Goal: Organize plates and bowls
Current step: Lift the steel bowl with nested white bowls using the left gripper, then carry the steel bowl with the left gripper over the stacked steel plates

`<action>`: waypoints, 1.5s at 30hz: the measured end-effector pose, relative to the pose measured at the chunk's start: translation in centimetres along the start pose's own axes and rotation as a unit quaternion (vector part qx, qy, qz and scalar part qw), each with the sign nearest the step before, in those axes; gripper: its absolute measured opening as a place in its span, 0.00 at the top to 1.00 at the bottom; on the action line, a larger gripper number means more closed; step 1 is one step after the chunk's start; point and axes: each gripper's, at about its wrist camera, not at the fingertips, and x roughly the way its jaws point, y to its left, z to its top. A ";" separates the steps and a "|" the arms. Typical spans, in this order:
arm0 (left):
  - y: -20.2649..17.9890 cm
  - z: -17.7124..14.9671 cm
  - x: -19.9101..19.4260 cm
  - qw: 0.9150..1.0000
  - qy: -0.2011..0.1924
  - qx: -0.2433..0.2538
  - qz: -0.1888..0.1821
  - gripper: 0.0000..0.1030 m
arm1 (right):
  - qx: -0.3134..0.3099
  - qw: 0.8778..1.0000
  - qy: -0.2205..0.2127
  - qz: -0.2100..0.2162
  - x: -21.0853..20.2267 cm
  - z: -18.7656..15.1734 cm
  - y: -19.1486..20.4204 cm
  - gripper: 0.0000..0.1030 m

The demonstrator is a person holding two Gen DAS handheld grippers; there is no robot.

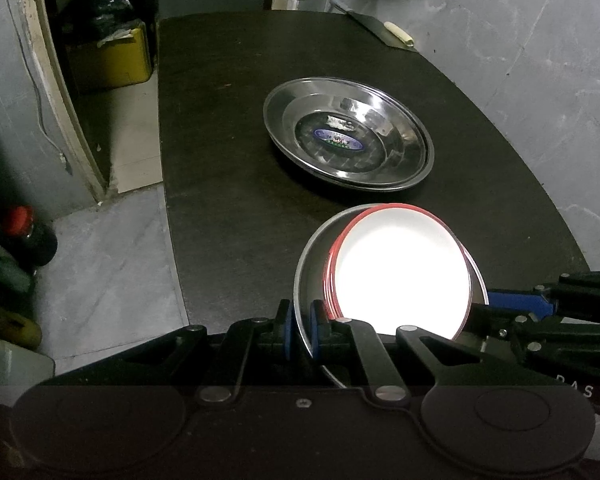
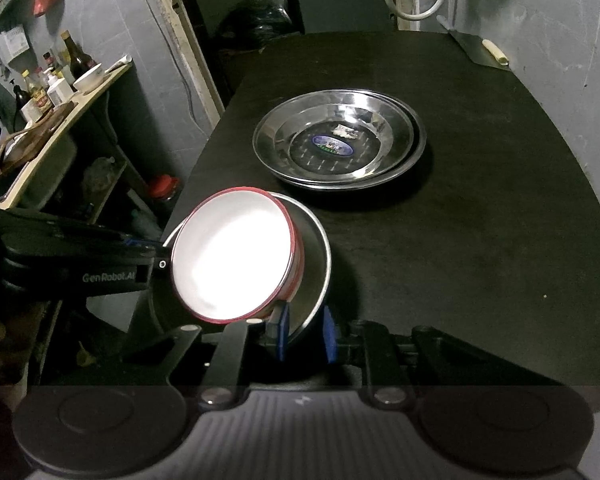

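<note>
A steel bowl (image 1: pixel 316 248) sits at the near end of the black table (image 1: pixel 228 120), with a white bowl with a red rim (image 1: pixel 400 272) tilted inside it. My left gripper (image 1: pixel 301 330) is shut on the steel bowl's left rim, one blue pad on each side of the wall. In the right wrist view my right gripper (image 2: pixel 307 332) grips the opposite rim of the steel bowl (image 2: pixel 312 256), and the white bowl (image 2: pixel 232 256) leans away from it. Farther back lies a stack of steel plates (image 1: pixel 348 136) (image 2: pixel 336 140), apart from both grippers.
A cleaver (image 2: pixel 480 54) lies at the table's far right corner against the grey wall. Left of the table's edge is floor with a yellow container (image 1: pixel 112 60) and bottles (image 1: pixel 28 236). A shelf with bottles and a bowl (image 2: pixel 60 84) stands further left.
</note>
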 end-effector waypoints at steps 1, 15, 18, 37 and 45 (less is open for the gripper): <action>0.0 0.0 0.0 1.000 0.000 -0.001 0.000 0.93 | 0.002 1.000 0.001 0.002 0.0 0.0 -0.1 0.78; -0.2 0.0 0.1 1.000 0.002 -0.006 0.004 0.94 | 0.005 1.000 -0.003 0.005 0.0 0.0 -0.3 0.80; -0.2 0.1 0.0 1.000 -0.001 -0.005 0.004 0.94 | 0.005 1.000 -0.004 0.005 0.0 -0.1 -0.3 0.80; -0.3 1.7 -0.8 0.998 -0.037 -0.041 -0.031 0.94 | 0.027 0.997 -0.071 0.005 -2.1 0.7 -2.0 0.81; -0.8 3.3 -0.9 0.997 -0.048 -0.049 -0.037 0.94 | 0.025 0.996 -0.085 0.005 -2.5 2.0 -3.0 0.81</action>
